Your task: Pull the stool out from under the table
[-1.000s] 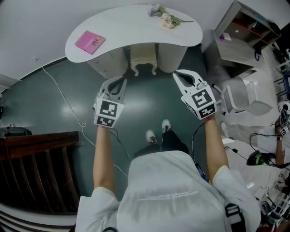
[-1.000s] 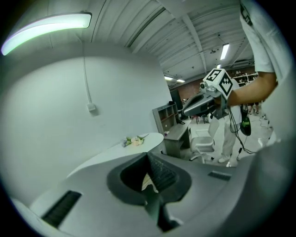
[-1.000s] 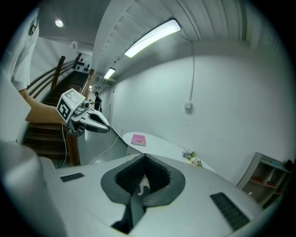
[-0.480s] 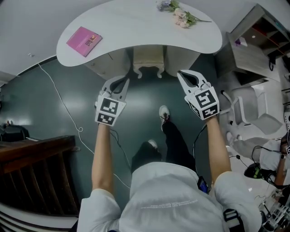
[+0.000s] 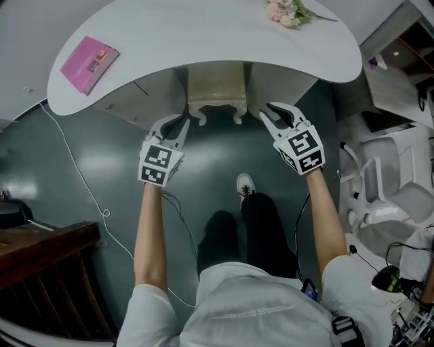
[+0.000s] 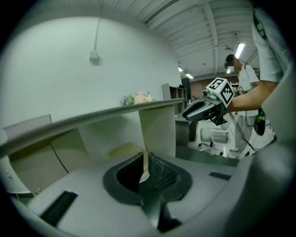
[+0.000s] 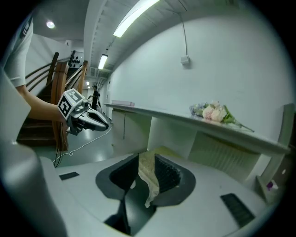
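The cream carved wooden stool (image 5: 215,91) is sitting under the white oval table (image 5: 203,34), just ahead of both grippers. The left gripper (image 5: 178,125) is closed and empty. The right gripper (image 5: 273,112) is opening its jaws, with nothing gripped. Both should be widening to clamp the seat rail evenly.

Nothing readable: print on the pink book (image 5: 89,64) and shirt (image 5: 258,308) is too small.

Your head camera looks steeply down, with the table (image 5: 203,34) across the frame's top. Both gripper cameras sit low before it, facing under it; all three views share the stool (image 5: 215,91) and flowers (image 5: 288,12).
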A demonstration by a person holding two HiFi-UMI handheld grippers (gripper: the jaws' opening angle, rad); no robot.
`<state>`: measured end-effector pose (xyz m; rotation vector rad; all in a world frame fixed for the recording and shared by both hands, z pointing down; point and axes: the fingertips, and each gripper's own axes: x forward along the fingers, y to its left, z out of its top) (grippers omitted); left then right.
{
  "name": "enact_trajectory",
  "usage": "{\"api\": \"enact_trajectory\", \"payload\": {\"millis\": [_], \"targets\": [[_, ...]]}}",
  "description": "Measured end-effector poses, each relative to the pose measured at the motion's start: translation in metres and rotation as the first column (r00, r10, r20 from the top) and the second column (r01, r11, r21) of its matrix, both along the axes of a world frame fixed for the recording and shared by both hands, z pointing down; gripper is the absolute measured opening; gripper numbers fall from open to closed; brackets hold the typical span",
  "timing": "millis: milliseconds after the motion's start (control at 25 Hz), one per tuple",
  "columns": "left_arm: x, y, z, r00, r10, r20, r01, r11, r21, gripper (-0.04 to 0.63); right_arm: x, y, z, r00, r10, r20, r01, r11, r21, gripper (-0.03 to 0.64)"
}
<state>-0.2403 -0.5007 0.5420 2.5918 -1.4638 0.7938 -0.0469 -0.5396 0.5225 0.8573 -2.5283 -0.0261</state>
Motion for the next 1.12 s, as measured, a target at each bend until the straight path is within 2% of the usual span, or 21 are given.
{"api": "enact_trajectory", "payload": {"millis": [120,160,200,240,360,520,880,1120], "targets": [[-0.012,-0.023,0.051,0.999,-0.035,-0.04,0.035,0.999,-0.002,0.014,-0.007,-0.021,0.059,1.0,-0.013,-0.001,0.013,1.0,-0.024,0.161],[-0.015,-0.028,0.072,0.998,-0.042,-0.05,0.041,0.999,-0.011,0.038,-0.008,-0.027,0.079,1.0,-0.011,0.003,0.011,1.0,-0.026,0.179],[-0.018,-0.034,0.093,0.997,-0.044,-0.058,0.043,0.999,-0.022,0.134,-0.008,-0.034,0.099,1.0,-0.007,0.009,0.008,1.0,-0.028,0.192],[-0.02,-0.039,0.113,0.997,-0.044,-0.063,0.042,0.999,-0.029,0.167,-0.008,-0.041,0.118,1.0,-0.002,0.017,0.003,1.0,-0.03,0.203],[-0.026,-0.054,0.169,0.998,-0.038,-0.058,0.036,0.999,-0.033,0.176,-0.008,-0.06,0.172,1.0,0.008,0.03,-0.007,0.999,-0.041,0.227],[-0.041,-0.069,0.233,0.995,-0.076,-0.068,0.072,0.996,-0.047,0.21,-0.012,-0.076,0.23,1.0,0.007,0.028,-0.006,0.999,-0.043,0.25],[-0.06,-0.116,0.317,0.987,-0.134,-0.089,0.124,0.987,-0.107,0.284,-0.024,-0.108,0.314,0.999,-0.007,-0.04,0.004,0.996,-0.088,0.279],[-0.062,-0.148,0.351,0.984,-0.131,-0.118,0.108,0.977,-0.184,0.31,-0.039,-0.139,0.339,0.999,0.007,-0.054,-0.013,0.995,-0.102,0.295]]}}
